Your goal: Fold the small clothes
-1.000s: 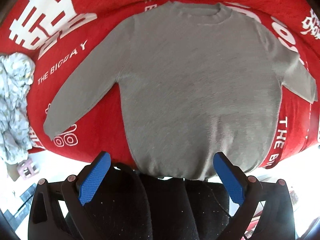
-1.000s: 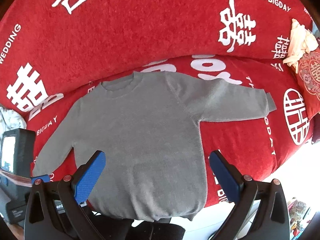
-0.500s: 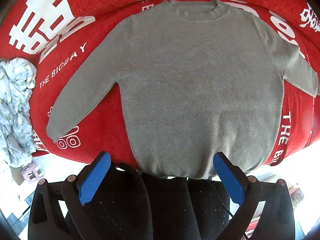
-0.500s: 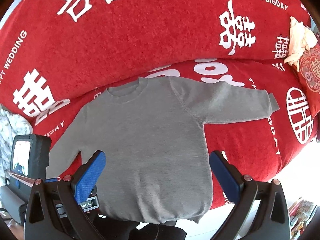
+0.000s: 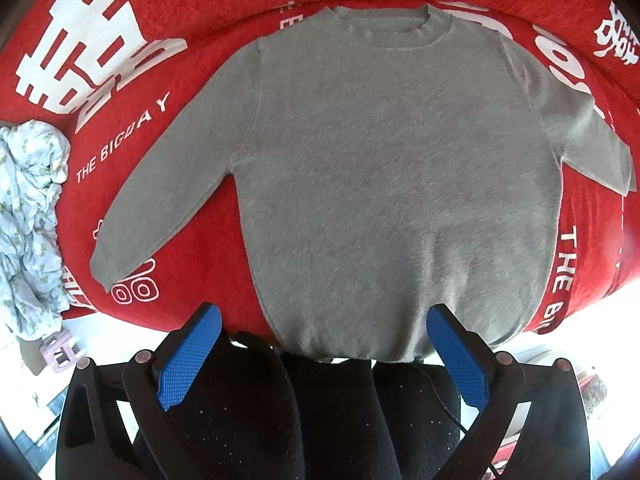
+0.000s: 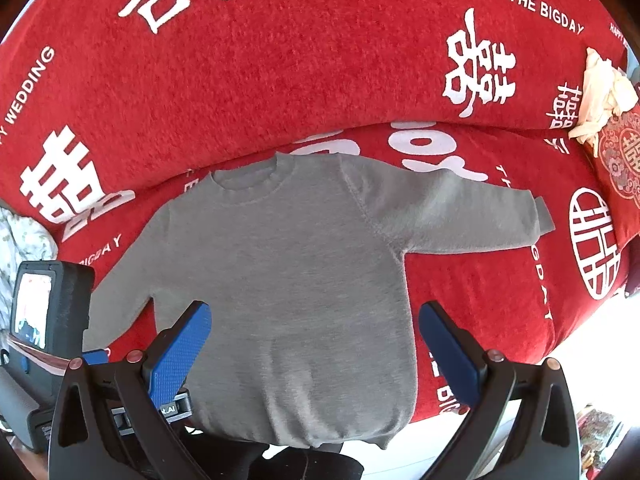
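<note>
The grey sweater (image 5: 392,184) lies flat and face up on the red sofa cover (image 6: 280,60), collar toward the backrest, hem draped over the front edge of the seat, both sleeves spread outward. No fold is visible, so the task is judged to be at its start: sleeves and body all remain to be folded. The left tongs (image 5: 320,344) stand wide apart and hold nothing, poised near the hem. The right tongs (image 6: 316,348) are likewise wide and empty, above the lower body of the sweater. The left sleeve cuff is covered by the left device in the right wrist view. A crumpled printed cloth (image 5: 28,216) at the sofa's left end is cut off by the frame edge; its type cannot be determined.
</note>
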